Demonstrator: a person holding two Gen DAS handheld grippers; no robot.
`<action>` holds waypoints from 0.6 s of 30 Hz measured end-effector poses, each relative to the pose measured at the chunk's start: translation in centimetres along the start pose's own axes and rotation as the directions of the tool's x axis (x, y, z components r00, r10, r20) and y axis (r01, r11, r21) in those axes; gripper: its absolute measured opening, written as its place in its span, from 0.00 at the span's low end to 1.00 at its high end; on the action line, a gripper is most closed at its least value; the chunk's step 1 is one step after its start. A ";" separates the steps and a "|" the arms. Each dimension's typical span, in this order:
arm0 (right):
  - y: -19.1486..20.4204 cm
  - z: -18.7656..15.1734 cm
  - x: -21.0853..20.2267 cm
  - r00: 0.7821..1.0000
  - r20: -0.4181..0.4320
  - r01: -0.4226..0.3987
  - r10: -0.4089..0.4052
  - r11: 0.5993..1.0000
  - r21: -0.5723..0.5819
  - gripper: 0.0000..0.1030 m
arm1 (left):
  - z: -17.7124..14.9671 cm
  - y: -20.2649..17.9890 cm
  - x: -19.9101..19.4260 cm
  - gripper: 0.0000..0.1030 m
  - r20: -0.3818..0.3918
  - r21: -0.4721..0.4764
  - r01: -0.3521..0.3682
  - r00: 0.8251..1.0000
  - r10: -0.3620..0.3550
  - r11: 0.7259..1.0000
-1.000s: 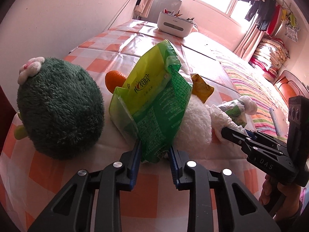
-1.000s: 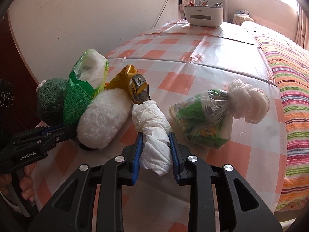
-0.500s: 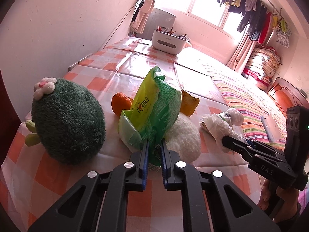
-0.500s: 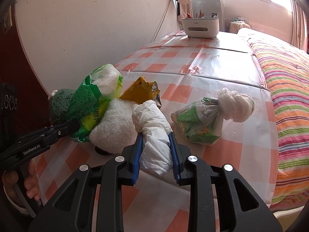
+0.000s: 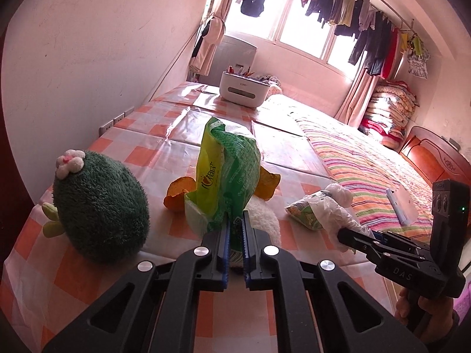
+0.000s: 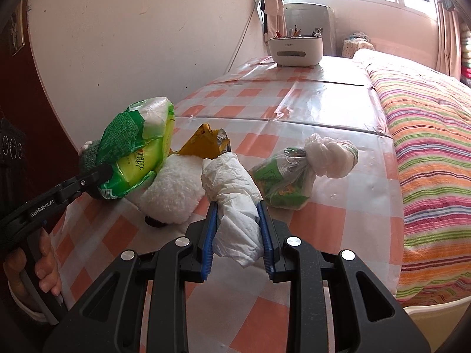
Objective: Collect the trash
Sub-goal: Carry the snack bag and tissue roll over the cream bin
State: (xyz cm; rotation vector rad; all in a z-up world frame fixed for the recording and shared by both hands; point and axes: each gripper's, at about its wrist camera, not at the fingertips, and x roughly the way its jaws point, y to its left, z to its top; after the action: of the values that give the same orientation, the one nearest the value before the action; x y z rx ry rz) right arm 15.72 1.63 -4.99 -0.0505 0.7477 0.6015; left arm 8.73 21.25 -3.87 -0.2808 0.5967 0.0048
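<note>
On the left hand-held gripper (image 6: 100, 176) "GenRobot.AI", on the right (image 5: 347, 232) "DAS"

On the table (image 5: 164, 135), the round plush toy (image 5: 100, 209) sits left of the upright snack bag (image 5: 226, 176); the fleecy toy (image 6: 173, 191) lies just behind the bag, the tied bag (image 6: 297, 176) further right, the organizer box (image 5: 243, 89) at the far end
</note>
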 end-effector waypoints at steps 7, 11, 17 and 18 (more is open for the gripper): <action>-0.4 -0.4 -2.0 0.999 0.032 0.016 -0.016 1.000 -0.002 0.25 | 0.1 -1.2 -0.7 0.06 0.029 0.024 0.025 0.999 -0.025 0.999; -0.8 -0.9 -3.1 0.998 0.046 0.034 -0.034 0.999 -0.004 0.25 | 0.0 -1.8 -0.8 0.06 0.035 0.037 0.034 0.999 -0.036 0.999; -2.0 -1.7 -5.0 0.996 0.067 0.062 -0.063 0.998 0.011 0.25 | -0.4 -3.1 -1.0 0.06 0.042 0.060 0.055 0.997 -0.057 0.997; -2.2 -1.9 -5.4 0.995 0.073 0.068 -0.069 0.998 0.015 0.25 | -0.4 -3.4 -1.1 0.06 0.044 0.062 0.060 0.997 -0.063 0.996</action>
State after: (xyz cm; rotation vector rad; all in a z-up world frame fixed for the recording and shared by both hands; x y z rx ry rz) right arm 12.67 -3.37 -3.24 -0.0425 0.6757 0.5307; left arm 7.90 17.98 -2.68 -0.2392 0.5416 -0.0660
